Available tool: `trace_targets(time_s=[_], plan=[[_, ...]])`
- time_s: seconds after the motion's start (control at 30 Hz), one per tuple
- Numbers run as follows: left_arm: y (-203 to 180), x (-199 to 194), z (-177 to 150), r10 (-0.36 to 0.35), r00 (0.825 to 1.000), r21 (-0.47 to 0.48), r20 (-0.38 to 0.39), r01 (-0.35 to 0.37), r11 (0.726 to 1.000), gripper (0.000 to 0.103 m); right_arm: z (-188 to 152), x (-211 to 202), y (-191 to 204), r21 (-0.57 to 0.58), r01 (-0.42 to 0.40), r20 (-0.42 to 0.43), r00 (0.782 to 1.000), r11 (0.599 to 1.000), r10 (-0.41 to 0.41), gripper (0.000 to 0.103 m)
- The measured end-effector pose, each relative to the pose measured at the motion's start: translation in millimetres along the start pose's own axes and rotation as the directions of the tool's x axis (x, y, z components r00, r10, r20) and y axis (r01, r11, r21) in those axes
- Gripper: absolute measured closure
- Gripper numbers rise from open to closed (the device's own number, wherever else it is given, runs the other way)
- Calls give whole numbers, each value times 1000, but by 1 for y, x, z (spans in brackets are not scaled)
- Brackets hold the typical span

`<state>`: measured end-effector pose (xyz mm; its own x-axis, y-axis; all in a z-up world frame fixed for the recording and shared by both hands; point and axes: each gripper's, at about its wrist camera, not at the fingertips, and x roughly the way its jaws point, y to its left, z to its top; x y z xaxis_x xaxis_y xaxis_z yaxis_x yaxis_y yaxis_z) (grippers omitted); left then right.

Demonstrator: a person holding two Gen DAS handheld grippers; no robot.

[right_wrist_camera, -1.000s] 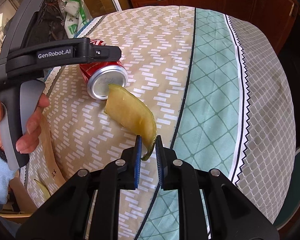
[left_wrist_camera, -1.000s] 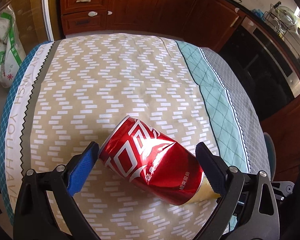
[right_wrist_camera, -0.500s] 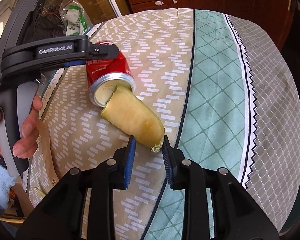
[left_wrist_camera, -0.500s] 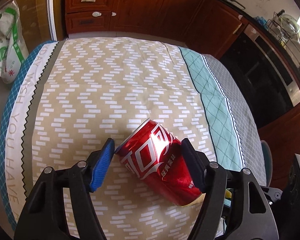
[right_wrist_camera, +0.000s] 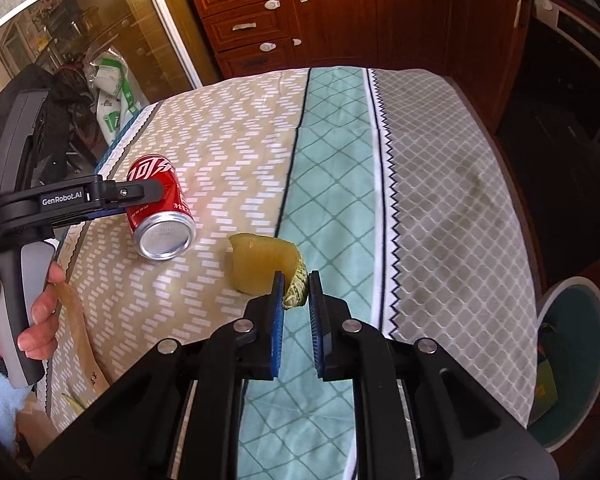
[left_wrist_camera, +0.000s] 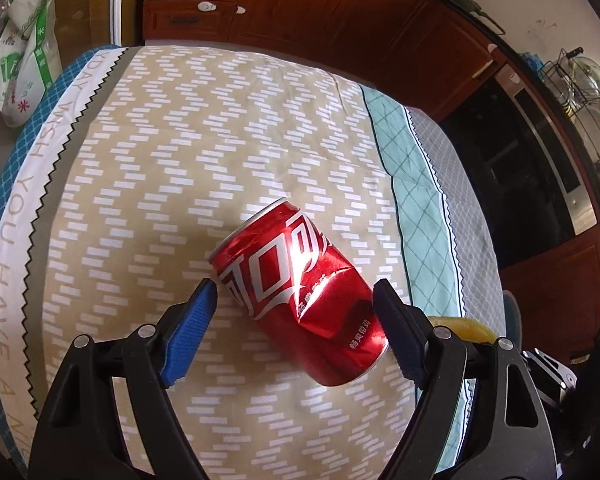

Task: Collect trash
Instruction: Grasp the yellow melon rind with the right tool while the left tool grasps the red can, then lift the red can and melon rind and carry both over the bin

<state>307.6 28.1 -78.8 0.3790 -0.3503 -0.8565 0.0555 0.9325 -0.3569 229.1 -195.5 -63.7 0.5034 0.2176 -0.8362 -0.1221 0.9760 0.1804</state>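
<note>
A dented red soda can (left_wrist_camera: 300, 292) lies on its side on the patterned tablecloth (left_wrist_camera: 180, 152). My left gripper (left_wrist_camera: 294, 320) straddles it, both pads touching its sides. The can also shows in the right wrist view (right_wrist_camera: 160, 208), its silver bottom facing me, with the left gripper (right_wrist_camera: 112, 200) over it. A yellow-green melon rind (right_wrist_camera: 264, 268) lies right of the can. My right gripper (right_wrist_camera: 294, 304) has its pads narrowly apart around the rind's near end. The rind's tip shows in the left wrist view (left_wrist_camera: 460, 326).
A round bin (right_wrist_camera: 572, 364) with a teal liner stands on the floor right of the table. Wooden cabinets (right_wrist_camera: 340, 12) stand behind. A white and green plastic bag (left_wrist_camera: 20, 64) sits on the floor at the left. A tan strip (right_wrist_camera: 76, 332) lies at the table's near-left edge.
The left gripper's jaws have closed in onto the can. The right gripper's jaws have parted slightly and the rind now rests apart from the can.
</note>
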Motion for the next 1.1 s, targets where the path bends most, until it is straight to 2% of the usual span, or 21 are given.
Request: trace_targets(time_s=[0.13,0.23,0.3,0.33,0.37,0.43,0.6,0.73,0.87,1.1], plan=[[-11,22,-1,-44,998,-54,-50,41,998,20,-10,-12,-16,15,33,9,999,999,-33,92],[-38,35,-4,5,999,26,-45,-4,1000,19,-13,-16,-30,36,46,13,999,998,-46,92],[-51,42,-5,12,999,63,-50,-8,998,22,-14,-19,-40,55,49,18,999,997,-51,92],[-57,44,-5,29,998,82,-47,-25,996,31,-15,-21,-44,62,52,22,998,997,-53,92],[-62,47,-4,50,998,100,-44,-45,994,35,-16,-22,-49,71,52,24,998,996,-54,92],[-70,48,-4,73,997,133,-26,-69,989,37,-19,-24,-56,87,50,25,998,995,-52,92],[-84,35,-9,165,985,204,50,-171,964,40,-26,-25,-68,114,34,31,999,993,-38,92],[-88,17,-14,194,977,253,86,-210,944,40,-28,-31,-69,116,20,40,999,993,-25,92],[-88,-4,-24,181,978,275,101,-202,940,40,-30,-42,-70,110,19,58,998,994,-26,92],[-114,-34,-48,140,982,353,126,-176,919,40,-35,-73,-67,108,44,98,994,993,-55,92]])
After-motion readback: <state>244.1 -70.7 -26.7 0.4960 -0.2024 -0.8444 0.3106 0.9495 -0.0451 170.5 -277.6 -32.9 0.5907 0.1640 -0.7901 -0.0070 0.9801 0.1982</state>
